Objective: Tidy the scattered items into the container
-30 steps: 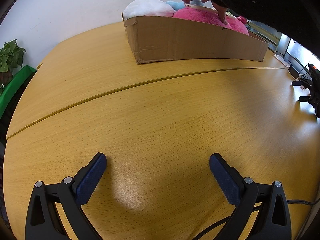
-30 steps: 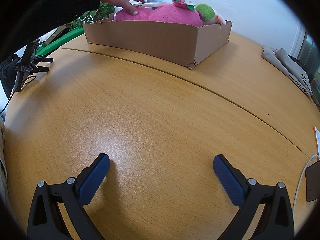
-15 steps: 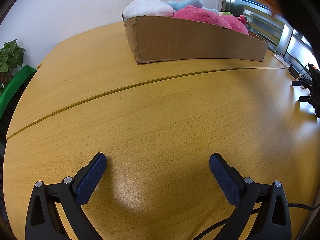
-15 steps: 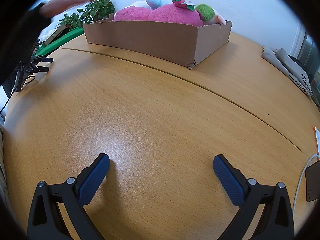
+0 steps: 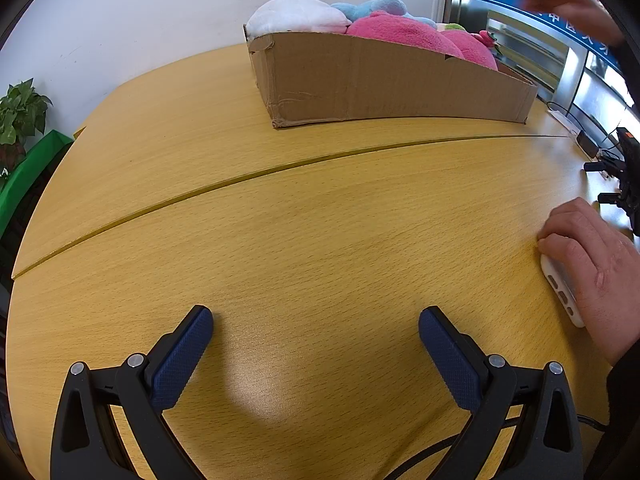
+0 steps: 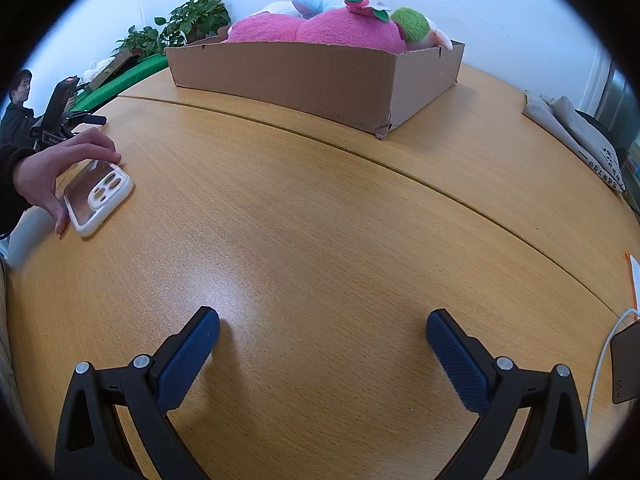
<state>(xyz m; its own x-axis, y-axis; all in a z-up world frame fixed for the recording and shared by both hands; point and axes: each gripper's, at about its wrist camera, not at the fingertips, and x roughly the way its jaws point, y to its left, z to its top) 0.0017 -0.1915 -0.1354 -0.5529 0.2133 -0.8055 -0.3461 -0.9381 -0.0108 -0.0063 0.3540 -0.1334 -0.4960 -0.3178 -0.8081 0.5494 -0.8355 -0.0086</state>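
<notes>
Closest to you, your left gripper [image 5: 316, 334] sits low over the wooden table [image 5: 320, 216] with its blue-padded fingers [image 5: 182, 356] spread wide and nothing between them; your right gripper [image 6: 322, 338] hangs the same way, fingers far apart and empty above bare tabletop. A little further out, a bare hand [image 6: 52, 172] presses a phone in a white case [image 6: 99, 198] against the table, camera side up; in the left wrist view the same hand [image 5: 592, 264] covers most of the phone [image 5: 560, 288] at the right edge, so only its white side shows. At the far right of the right wrist view a white cable [image 6: 604, 348] runs to a flat device [image 6: 626, 364] on the table edge. Beyond the curved seam [image 5: 280, 168] that splits the tabletop stands the cardboard box [image 5: 384, 80], well apart from both grippers, heaped with plush toys: a pink plush [image 6: 320, 28] topped by a small strawberry [image 6: 356, 0], a white one [image 5: 296, 16] and a light blue one [image 5: 372, 4]. A second, blurred hand [image 5: 568, 8] is raised above and to the right of the box. Furthest off are potted plants [image 6: 192, 20], folded grey cloth [image 6: 572, 128] and a white wall.
</notes>
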